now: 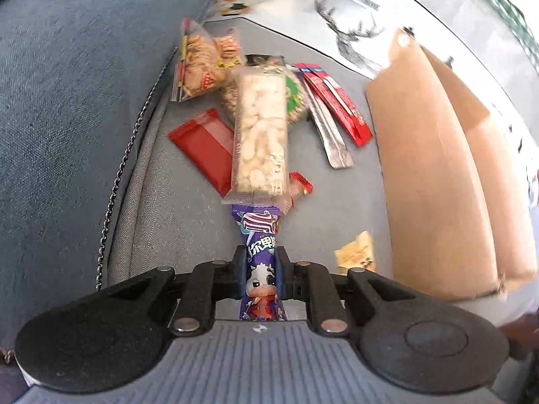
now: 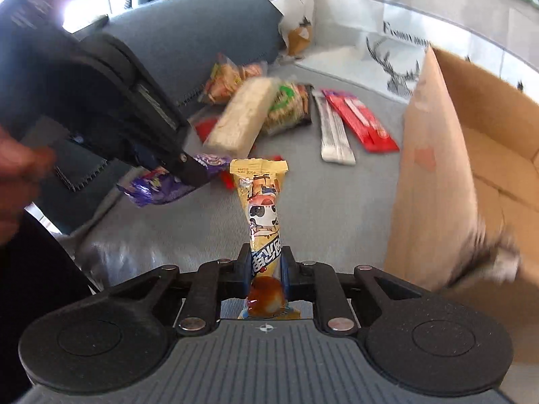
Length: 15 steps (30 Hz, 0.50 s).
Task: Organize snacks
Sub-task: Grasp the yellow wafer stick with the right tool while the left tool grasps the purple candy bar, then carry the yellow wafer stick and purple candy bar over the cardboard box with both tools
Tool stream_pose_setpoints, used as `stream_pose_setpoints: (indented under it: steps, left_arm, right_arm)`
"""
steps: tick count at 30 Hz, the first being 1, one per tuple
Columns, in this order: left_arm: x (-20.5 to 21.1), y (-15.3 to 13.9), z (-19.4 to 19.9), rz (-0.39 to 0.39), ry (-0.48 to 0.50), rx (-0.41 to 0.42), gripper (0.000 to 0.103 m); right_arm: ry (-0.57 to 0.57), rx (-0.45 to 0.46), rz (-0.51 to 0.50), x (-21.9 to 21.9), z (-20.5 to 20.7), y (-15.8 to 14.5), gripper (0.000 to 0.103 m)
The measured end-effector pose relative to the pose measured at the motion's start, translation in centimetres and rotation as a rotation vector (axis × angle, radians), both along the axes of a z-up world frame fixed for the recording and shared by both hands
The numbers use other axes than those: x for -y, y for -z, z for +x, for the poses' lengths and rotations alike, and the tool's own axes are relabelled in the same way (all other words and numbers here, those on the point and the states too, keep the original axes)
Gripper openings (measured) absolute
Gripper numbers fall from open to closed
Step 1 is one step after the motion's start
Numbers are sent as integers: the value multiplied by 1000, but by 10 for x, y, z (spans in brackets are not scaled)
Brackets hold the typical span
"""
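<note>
My left gripper is shut on a purple snack packet with a cartoon cow, held above the grey sofa seat. It also shows in the right wrist view, still holding the purple packet. My right gripper is shut on a yellow snack packet with a panda. A pile of snacks lies ahead: a clear pack of white puffs, a flat red packet, red stick packs, a silver stick pack. An open cardboard box stands at the right.
A small yellow packet lies near the box. Cracker bags sit against the blue sofa back. A white deer-print cloth covers the far side. A metal chain runs along the seat edge.
</note>
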State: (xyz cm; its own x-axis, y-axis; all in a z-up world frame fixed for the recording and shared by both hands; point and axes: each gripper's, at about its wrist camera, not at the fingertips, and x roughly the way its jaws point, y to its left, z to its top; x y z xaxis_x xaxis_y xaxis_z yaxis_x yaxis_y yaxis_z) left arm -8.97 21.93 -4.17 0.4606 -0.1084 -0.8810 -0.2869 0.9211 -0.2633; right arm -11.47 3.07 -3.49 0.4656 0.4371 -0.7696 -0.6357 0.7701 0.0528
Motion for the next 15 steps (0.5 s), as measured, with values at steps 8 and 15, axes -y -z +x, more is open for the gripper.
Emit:
stream_pose_setpoints:
  steps: [8,15]
  left_arm:
    - [38,2,5,201,122,-93,23]
    - [35,17,6,232,129,-141,28]
  right_arm:
    - [17,-92,2,6,5,19,22]
    - [1,-101,23,5,7,21,31]
